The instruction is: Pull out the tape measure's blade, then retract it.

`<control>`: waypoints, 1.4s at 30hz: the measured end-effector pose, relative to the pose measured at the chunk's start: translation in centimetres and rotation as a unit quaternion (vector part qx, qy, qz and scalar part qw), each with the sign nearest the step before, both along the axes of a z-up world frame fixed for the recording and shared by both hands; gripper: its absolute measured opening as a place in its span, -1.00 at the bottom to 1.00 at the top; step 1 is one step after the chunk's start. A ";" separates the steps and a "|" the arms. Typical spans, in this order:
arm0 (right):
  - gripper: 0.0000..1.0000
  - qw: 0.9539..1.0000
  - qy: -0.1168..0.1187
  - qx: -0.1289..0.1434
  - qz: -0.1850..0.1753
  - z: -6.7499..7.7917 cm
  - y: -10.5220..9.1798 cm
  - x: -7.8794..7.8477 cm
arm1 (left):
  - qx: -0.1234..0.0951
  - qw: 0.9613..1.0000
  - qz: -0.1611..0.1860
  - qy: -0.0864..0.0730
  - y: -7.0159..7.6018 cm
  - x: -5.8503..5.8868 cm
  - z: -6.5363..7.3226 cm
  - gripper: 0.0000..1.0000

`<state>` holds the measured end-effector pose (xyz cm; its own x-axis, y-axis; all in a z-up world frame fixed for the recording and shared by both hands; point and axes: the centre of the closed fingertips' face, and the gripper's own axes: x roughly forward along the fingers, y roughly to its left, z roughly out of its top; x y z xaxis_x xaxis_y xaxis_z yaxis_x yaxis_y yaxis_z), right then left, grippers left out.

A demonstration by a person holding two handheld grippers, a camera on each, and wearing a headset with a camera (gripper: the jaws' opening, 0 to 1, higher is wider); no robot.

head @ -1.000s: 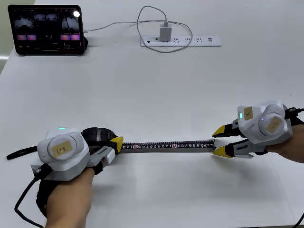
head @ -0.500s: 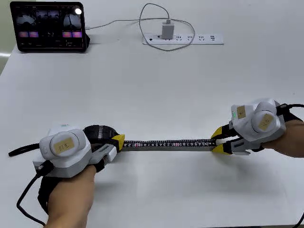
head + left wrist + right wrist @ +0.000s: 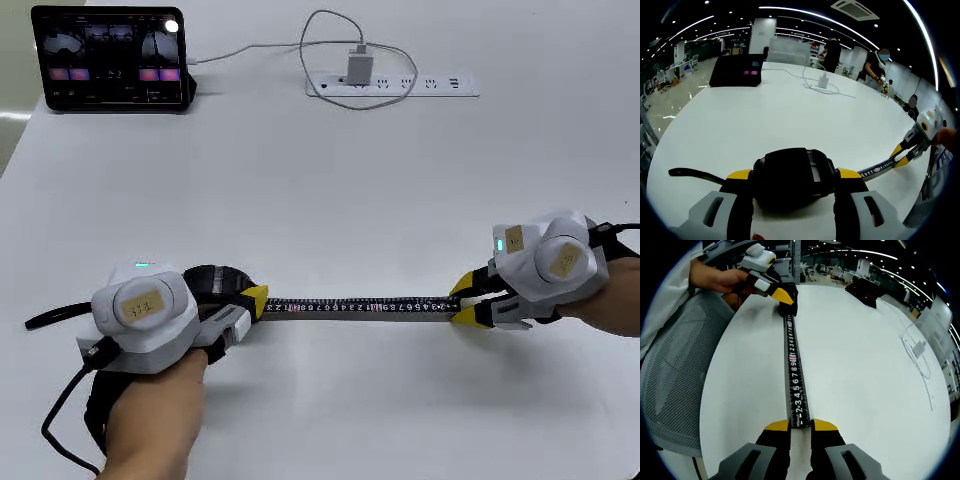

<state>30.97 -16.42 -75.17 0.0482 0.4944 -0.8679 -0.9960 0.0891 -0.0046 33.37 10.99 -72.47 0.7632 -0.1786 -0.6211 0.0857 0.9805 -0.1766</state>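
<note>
Bracing the black, rounded plastic tape measure case (image 3: 794,172) between its yellow-tipped jaws, the left gripper (image 3: 243,306) serves as the anchor. The jaws are spread about as wide as the case and press on its two flanks. The body therefore sits square in the gap and, I judge, cannot slide along the white tabletop (image 3: 330,190) when the other end is drawn on. The case mouth faces out past the jaw tips, toward the opposite gripper, which lets the tape leave in a straight line.

The right gripper (image 3: 800,426) has its jaws brought nearly together on the free end of the narrow dark metal blade (image 3: 793,365) — the tip lies pinched in the slim gap between the two yellow ends, and the strip runs straight ahead from them to the case. Holding by the very end seems sensible, since it leaves the whole printed length clear.

The blade is well extended, lying flat on the table between the two pairs of jaws, with no kink or twist. Its face is dark with pale numerals and one red mark partway along. Judging by this, the pull-out is largely done — retraction is not yet begun.
</note>
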 end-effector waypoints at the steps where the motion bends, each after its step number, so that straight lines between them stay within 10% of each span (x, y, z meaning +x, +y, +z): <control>1: -0.78 1.000 0.000 -0.001 0.000 0.0 0.0 0.0 | 0.000 1.000 0.000 0.000 0.0 0.0 0.0 0.21; 42: -0.79 1.000 0.003 0.001 0.015 0.2 1.3 0.4 | -0.013 1.000 -0.001 0.003 0.0 -0.1 -0.1 0.17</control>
<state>31.34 -15.10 -74.99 0.0283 0.4965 -0.8676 -0.9982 0.0592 0.0013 33.32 11.02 -72.56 0.7586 -0.1965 -0.6212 0.0872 0.9755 -0.2021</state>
